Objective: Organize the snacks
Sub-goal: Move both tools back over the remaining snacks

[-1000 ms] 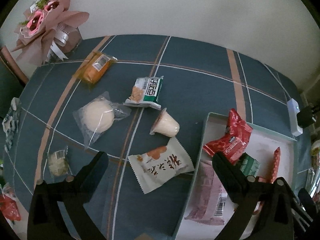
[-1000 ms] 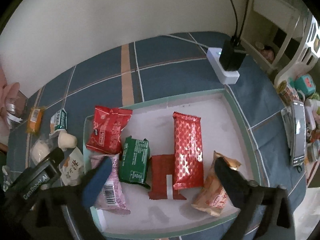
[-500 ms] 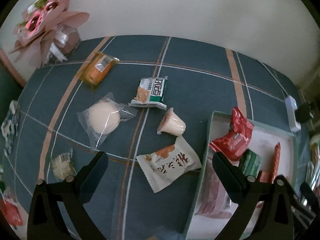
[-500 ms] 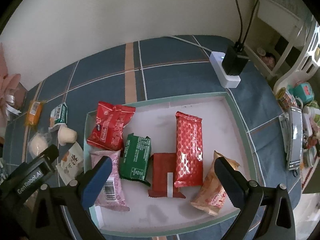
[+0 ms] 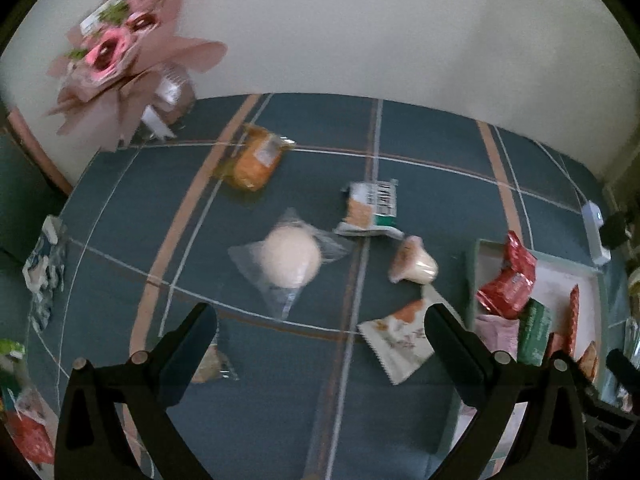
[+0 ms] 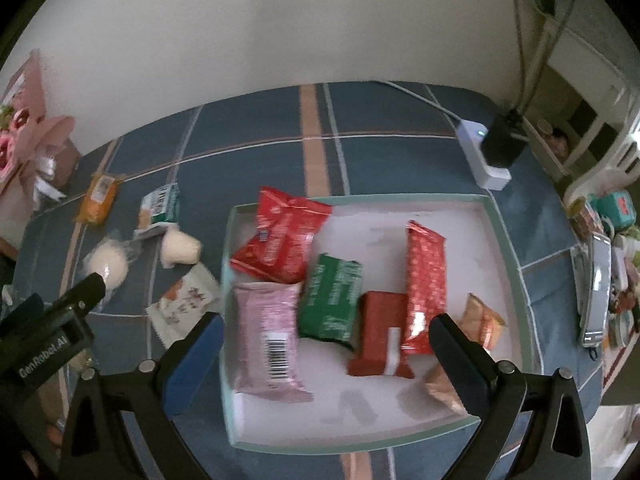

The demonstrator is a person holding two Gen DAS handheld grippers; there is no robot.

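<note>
A shallow green-rimmed tray (image 6: 504, 232) (image 5: 480, 272) holds several packets: a red bag (image 6: 280, 236), a pink one (image 6: 268, 340), a green one (image 6: 332, 304), a long red bar (image 6: 426, 288) and an orange packet (image 6: 480, 324). Loose on the blue plaid cloth lie a round bun in clear wrap (image 5: 292, 260), a green-and-white cracker pack (image 5: 372, 208), a jelly cup (image 5: 414, 266), a white packet (image 5: 400, 340) and an orange packet (image 5: 256, 160). My left gripper (image 5: 320, 344) hovers open over the cloth near the bun. My right gripper (image 6: 326, 344) hangs open above the tray, holding nothing.
A pink bouquet (image 5: 120, 60) leans at the back left by the wall. A white power strip with a black plug (image 6: 488, 148) lies behind the tray. A phone and small items (image 6: 596, 280) crowd the right edge. More wrappers (image 5: 44, 264) sit at the left edge.
My left gripper has swung left, so the bun and loose snacks shifted towards the middle and the tray slid to the right edge. My right gripper's view shifted slightly; both stay open.
</note>
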